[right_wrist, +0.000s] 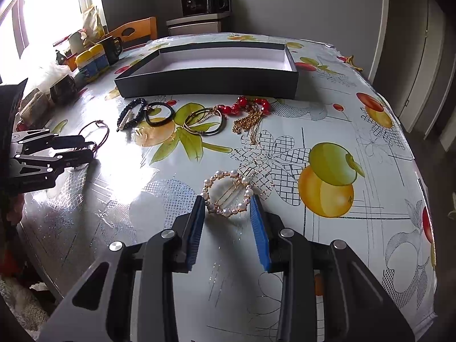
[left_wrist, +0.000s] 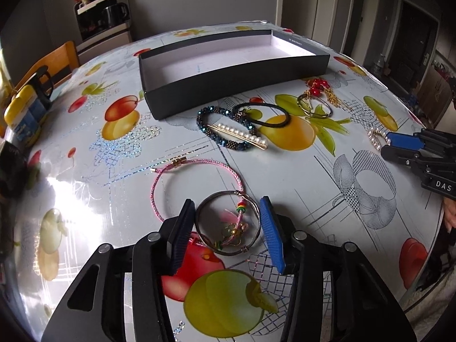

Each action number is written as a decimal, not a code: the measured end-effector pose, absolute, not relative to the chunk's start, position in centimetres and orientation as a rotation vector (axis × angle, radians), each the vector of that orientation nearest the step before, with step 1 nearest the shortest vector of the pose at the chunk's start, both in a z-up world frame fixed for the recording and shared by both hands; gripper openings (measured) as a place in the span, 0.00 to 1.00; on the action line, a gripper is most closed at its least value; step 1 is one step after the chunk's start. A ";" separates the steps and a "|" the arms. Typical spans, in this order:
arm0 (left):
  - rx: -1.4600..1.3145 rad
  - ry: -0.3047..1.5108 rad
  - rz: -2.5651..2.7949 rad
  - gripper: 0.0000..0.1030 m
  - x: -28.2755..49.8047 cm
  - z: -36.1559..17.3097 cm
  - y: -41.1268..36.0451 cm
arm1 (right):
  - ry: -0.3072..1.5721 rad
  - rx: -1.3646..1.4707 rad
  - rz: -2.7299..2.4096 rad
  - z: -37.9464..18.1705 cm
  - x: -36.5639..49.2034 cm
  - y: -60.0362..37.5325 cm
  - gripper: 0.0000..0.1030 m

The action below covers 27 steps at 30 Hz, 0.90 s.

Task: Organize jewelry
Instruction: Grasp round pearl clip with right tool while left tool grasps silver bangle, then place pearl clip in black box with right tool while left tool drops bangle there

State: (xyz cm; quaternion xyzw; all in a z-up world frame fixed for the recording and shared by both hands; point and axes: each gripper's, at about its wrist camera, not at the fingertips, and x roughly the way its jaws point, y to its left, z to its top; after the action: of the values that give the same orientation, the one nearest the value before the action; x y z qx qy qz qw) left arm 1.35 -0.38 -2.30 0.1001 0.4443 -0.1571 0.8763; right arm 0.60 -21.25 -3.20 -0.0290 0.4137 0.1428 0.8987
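Blue pads of my left gripper (left_wrist: 228, 222) flank the wire bangle (left_wrist: 228, 222) without visibly pressing it; the pink cord bracelet (left_wrist: 196, 182) crosses it and may drag along. My right gripper (right_wrist: 228, 208) clasps the pearl ring clip (right_wrist: 228, 192), which could slip. Both lie well short of the black box (left_wrist: 236, 85).

Black linked claw (left_wrist: 228, 208) arms, blue ribbed pads (left_wrist: 272, 236), silver screws
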 end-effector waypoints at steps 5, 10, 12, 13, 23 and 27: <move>0.236 0.907 -0.328 0.48 0.7 -1.9 -1.0 | 0.841 -0.053 0.295 -2.8 0.5 -21.4 0.30; 0.227 0.878 -0.347 0.48 0.3 -0.5 -1.3 | 0.827 -0.060 0.298 -2.3 0.5 -21.4 0.30; 0.223 0.859 -0.356 0.48 0.1 0.3 -1.4 | 0.817 -0.062 0.296 -2.0 0.5 -21.5 0.30; 0.222 0.852 -0.360 0.48 0.1 0.7 -1.4 | 0.814 -0.060 0.298 -1.8 0.5 -21.5 0.30; 0.211 0.803 -0.364 0.48 3.8 5.4 -1.7 | 0.725 -0.107 0.314 2.9 3.5 -21.4 0.30; 0.199 0.800 -0.345 0.48 8.3 6.7 -2.1 | 0.680 -0.123 0.309 5.0 7.0 -20.8 0.30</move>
State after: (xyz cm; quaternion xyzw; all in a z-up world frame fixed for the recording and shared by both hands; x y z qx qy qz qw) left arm 8.32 -2.11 6.68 0.0961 0.3869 -0.1668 0.9018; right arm 7.00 -20.82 4.95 -0.0600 0.3319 0.1508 0.9293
